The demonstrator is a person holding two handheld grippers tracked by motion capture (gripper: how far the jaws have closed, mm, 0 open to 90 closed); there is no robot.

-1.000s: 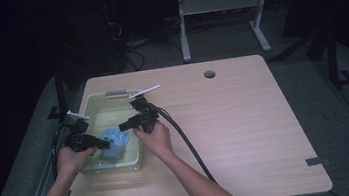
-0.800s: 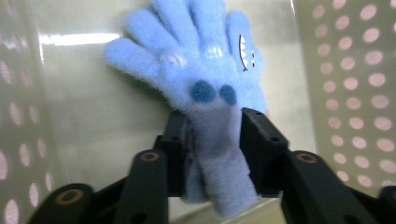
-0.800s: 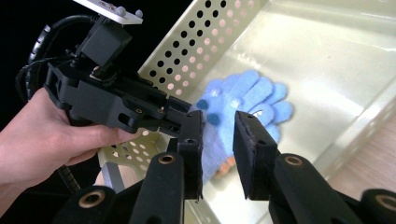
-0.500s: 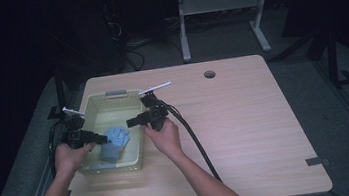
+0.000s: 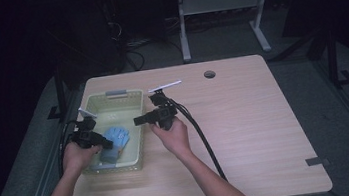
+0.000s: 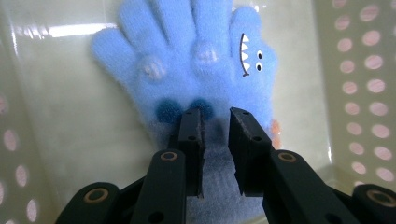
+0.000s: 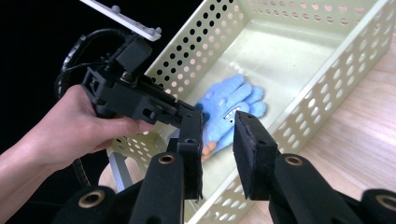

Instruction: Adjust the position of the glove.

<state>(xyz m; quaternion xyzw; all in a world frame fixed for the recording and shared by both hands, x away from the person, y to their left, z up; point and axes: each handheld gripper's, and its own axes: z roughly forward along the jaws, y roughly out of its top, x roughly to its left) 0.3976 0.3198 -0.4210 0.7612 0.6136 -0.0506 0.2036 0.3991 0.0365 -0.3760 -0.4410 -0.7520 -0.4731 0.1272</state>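
Resting spot: blue glove [image 5: 113, 140] lies flat in the perforated basket [image 5: 127, 95], bench's [image 5: 245, 119] 9 o'clock.
Your left gripper [image 6: 215, 122]: released, jaws straddling the cuff.
Your right gripper [image 5: 141, 119]: released, over the basket's 3 o'clock rim.

Dim lab: bare test table [image 5: 245, 119], floor cables [image 5: 131, 53].

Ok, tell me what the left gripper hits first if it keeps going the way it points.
Most likely the blue glove lying in the basket; the left gripper, jaws open, points at its cuff end, though the remaining gap is unclear.
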